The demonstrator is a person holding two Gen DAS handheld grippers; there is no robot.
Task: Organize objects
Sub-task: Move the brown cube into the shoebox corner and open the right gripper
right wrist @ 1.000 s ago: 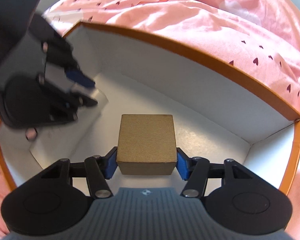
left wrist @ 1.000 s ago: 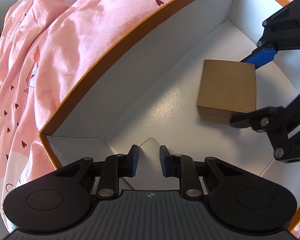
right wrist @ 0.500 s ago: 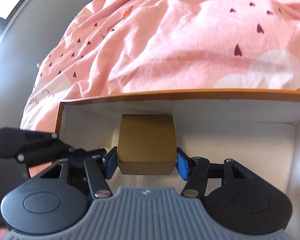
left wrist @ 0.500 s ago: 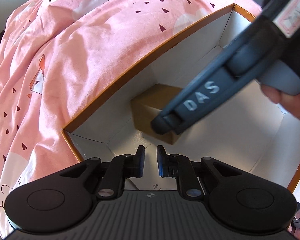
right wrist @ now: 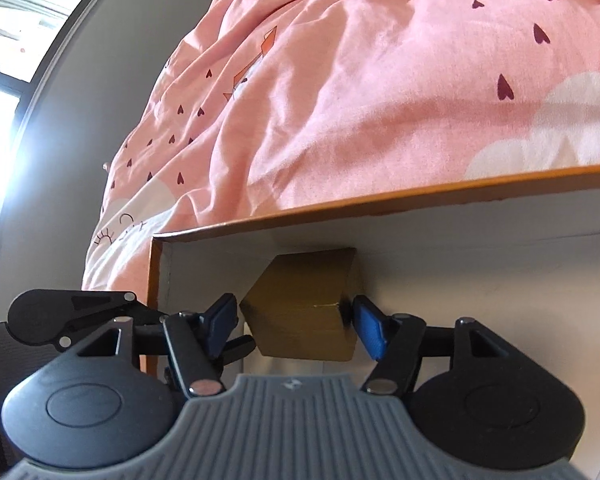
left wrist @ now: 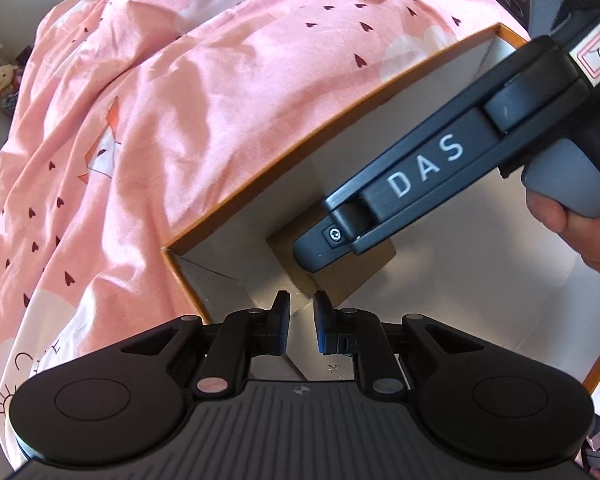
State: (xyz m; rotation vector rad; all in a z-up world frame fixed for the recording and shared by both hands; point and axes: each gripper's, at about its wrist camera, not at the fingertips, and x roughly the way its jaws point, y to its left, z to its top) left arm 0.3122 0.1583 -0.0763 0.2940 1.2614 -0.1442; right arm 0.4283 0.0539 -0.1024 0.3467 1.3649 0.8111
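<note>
A small brown cardboard box stands in the near corner of a large white box with an orange rim. My right gripper has its blue pads spread a little wider than the brown box, with small gaps on both sides. In the left wrist view the brown box is partly hidden under the right gripper's black body. My left gripper is nearly shut and empty, above the large box's corner.
The large box lies on a bed with a pink heart-print duvet. A grey wall and a bright window are at the left. A hand holds the right gripper's handle.
My right gripper carried the brown box to the large box's corner, and its pads have opened off it. The brown box now sits turned at an angle. My left gripper pulled back.
</note>
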